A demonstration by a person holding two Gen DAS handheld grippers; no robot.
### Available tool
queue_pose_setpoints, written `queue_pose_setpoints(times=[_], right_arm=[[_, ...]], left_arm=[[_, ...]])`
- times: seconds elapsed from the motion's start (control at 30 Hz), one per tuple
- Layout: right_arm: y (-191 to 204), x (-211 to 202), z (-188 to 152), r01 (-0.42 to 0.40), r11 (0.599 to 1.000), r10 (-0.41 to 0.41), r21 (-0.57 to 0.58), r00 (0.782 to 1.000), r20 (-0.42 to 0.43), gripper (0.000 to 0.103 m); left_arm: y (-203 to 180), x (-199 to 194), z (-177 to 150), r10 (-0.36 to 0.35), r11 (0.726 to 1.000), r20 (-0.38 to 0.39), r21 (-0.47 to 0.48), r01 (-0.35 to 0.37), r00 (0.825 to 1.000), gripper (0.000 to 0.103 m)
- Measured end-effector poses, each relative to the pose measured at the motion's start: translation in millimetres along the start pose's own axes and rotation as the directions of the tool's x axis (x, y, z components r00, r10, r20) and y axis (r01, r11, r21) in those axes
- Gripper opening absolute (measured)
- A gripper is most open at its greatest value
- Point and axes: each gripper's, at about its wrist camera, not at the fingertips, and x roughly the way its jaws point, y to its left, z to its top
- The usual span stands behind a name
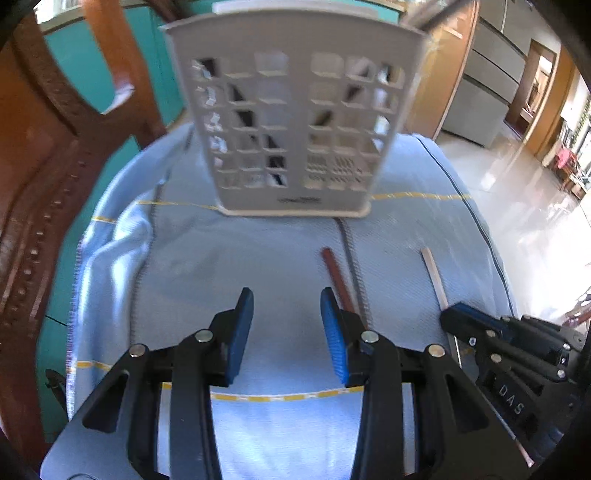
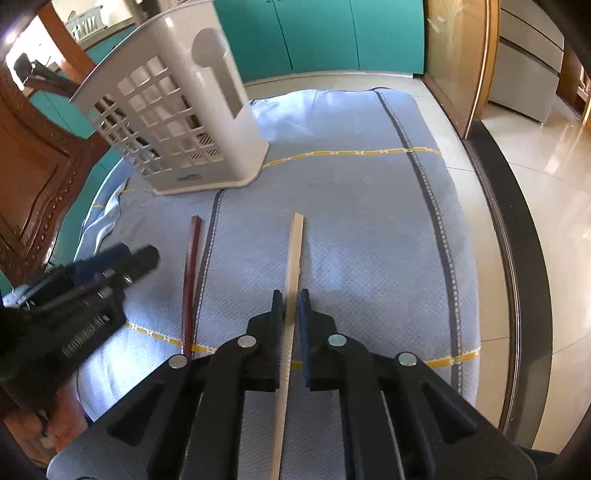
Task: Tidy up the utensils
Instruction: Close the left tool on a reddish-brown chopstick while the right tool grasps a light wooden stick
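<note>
A white slotted utensil holder [image 1: 291, 122] [image 2: 177, 110] stands upright at the far end of the blue cloth, with dark utensils showing through its slots. A pale wooden chopstick [image 2: 295, 251] [image 1: 436, 277] runs between the pads of my right gripper [image 2: 291, 299] [image 1: 480, 325], which is shut on it. A red-brown chopstick [image 1: 338, 277] [image 2: 192, 277] lies on the cloth to its left. My left gripper [image 1: 286, 299] [image 2: 110, 269] hovers open over bare cloth, and the red-brown chopstick passes just outside its right finger.
The blue cloth [image 1: 258, 251] with yellow and dark stripes covers a small table top. A carved wooden chair [image 1: 44, 184] stands close on the left. Teal cabinet doors [image 2: 332, 33] lie behind, and shiny tiled floor [image 2: 554, 184] drops away to the right.
</note>
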Motion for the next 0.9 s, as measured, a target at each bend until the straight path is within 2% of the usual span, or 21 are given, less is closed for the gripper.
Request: queue_pose_setpoints(times=[0.17,0.6,0.63,0.7,0.9], right_arm=[[-4.9,-4.9,1.8,0.011,1.000,-0.011,0.017,1.000,0.016,0.010],[-0.4,-4.5,2.7,0.015,1.000,-0.015,0.001,1.000,0.025,0.011],[0.6,-4.4,2.7,0.016,1.000,-0.016,-0.005,1.000,0.026,0.011],[1.9,-4.1,3.0,0.018,1.000,-0.018,-0.011,0.999,0.027,0.011],[3.8,-2.8,3.6,0.024,1.000,-0.023,-0.018,0.999,0.028,0.012]], left_arm=[[-10.0,13.8,-3.0,-0.029,1.000,-0.044,0.007,0.030,0.999,0.039],[-19.0,21.0,0.0,-0.031,0.998,-0.054,0.046,0.034,0.998,0.039],[-20.7,20.9,-0.7,-0.028,0.998,-0.052,0.058,0.031,0.998,0.037],[-24.9,21.2,-1.5,-0.037,0.996,-0.050,0.077,0.041,0.998,0.013],[-29.5,22.4,-0.1,-0.044,0.992,-0.050,0.113,0.049,0.998,0.009]])
